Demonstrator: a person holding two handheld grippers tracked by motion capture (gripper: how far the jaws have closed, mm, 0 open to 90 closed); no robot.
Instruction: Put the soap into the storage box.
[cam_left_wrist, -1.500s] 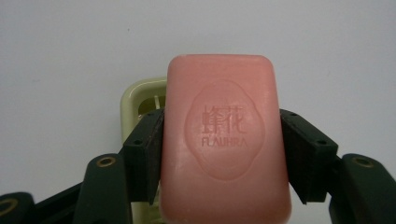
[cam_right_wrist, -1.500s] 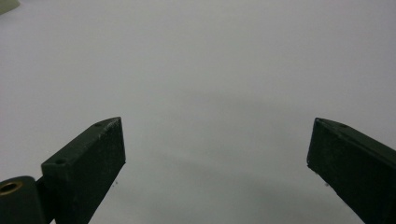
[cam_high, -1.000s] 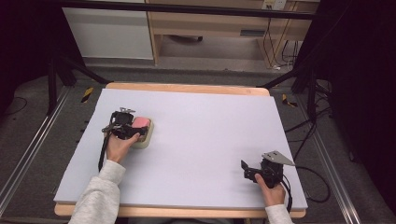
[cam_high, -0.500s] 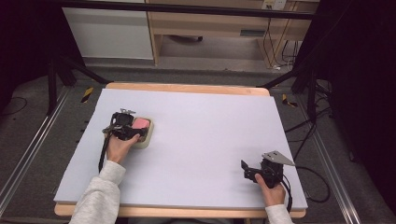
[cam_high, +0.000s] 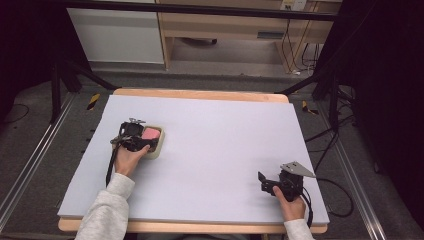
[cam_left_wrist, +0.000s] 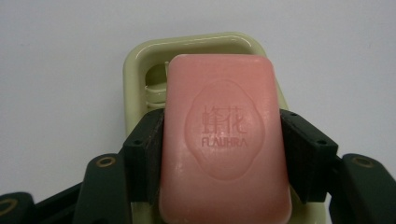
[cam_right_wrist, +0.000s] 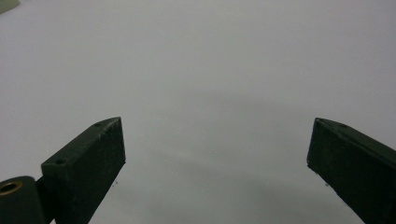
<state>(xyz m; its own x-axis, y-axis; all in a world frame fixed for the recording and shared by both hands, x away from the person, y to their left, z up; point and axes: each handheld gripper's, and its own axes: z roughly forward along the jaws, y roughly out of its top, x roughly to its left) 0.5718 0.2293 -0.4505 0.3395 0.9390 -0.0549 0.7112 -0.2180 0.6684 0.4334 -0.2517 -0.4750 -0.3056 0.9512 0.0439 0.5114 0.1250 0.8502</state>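
A pink bar of soap stamped FLAUHRA lies over a pale green soap dish. My left gripper is shut on the soap, one black pad against each long side. In the high view the soap and the dish sit at the table's left, under the left gripper. My right gripper rests near the front right of the table. In the right gripper view my right gripper stands open with its jaws wide apart over bare white surface.
The white tabletop has a wooden edge at the back. Black frame legs and cables stand to the right, a metal rail to the left. A cabinet and a desk stand behind.
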